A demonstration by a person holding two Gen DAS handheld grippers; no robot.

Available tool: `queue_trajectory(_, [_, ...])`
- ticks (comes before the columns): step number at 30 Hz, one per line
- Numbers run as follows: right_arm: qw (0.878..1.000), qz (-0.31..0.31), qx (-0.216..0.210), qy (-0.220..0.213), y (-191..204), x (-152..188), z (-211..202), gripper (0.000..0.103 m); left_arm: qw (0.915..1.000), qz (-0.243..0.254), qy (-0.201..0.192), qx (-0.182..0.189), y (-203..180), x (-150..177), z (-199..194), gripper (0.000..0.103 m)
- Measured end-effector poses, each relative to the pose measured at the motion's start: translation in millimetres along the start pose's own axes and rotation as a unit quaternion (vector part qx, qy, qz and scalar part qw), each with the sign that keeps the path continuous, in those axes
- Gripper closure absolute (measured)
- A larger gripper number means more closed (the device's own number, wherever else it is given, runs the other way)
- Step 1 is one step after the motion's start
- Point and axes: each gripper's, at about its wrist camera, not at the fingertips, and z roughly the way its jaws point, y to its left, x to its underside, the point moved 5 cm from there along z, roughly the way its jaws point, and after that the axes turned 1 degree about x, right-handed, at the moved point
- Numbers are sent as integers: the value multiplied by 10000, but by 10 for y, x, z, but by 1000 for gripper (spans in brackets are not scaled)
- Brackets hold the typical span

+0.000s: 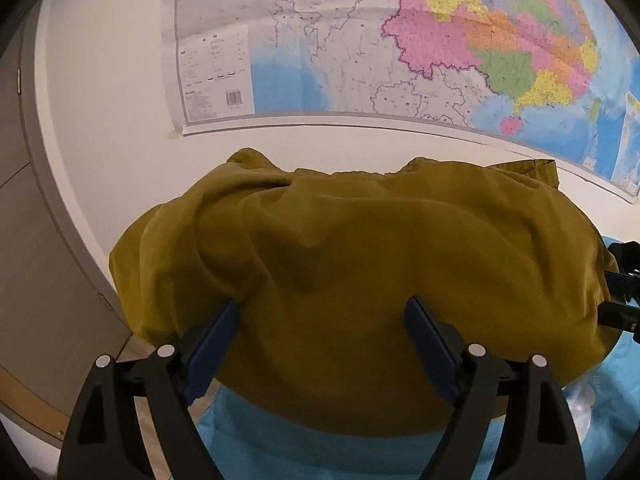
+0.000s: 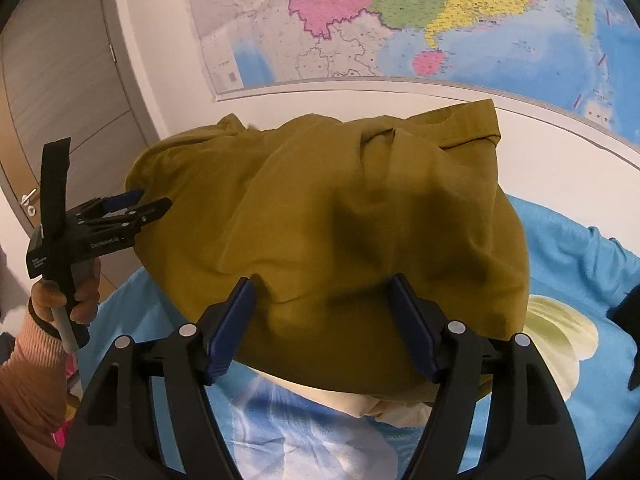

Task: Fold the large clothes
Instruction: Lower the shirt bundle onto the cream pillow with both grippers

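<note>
We hold the left tool (image 1: 322, 312) and the right tool (image 2: 322, 292) wide and empty over the olive garment (image 1: 360, 248), bunched on the blue sheet (image 2: 572, 248) by the wall; next, we judge, comes gripping its near edge

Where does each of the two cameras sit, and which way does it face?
Left wrist: on the left gripper, looking forward and down at the olive garment; its own open fingers show.
Right wrist: on the right gripper, facing the same garment; its open fingers, the left gripper and the hand holding it show.
Shared: the garment, the wall map and the blue cloth beneath.
</note>
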Motion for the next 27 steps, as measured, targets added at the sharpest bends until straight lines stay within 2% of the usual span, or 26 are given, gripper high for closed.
queue_trajectory(7, [9999,-30,94,-39,25,-9,-38,31,9996,30,51,-262,-71,21,-91,17])
queue_trajectory(11, [9998,-71,132,-115,57,-13,-107,25,9995,-39,-9,-323,-117,44,-184,12])
queue_trajectory(12, [9998,-67,112,-138,66,-13,-128,24,9996,-50,-10,-291,-133,52,-203,7])
queue_trajectory(14, [9997,-59,151,-203,69,-11,-173,21,9999,-87,-18,-148,-188,79,-254,7])
queue_trajectory(18, [9994,-43,155,-301,87,-1,-264,18,9996,64,-212,-158,-367,119,-401,7])
queue_trajectory(22, [9987,-98,242,-438,134,28,-368,15,9993,15,-379,2,-539,163,-554,7])
queue_trajectory(27, [9979,-111,279,-576,177,83,-476,6,9993,-70,-364,98,-700,243,-616,7])
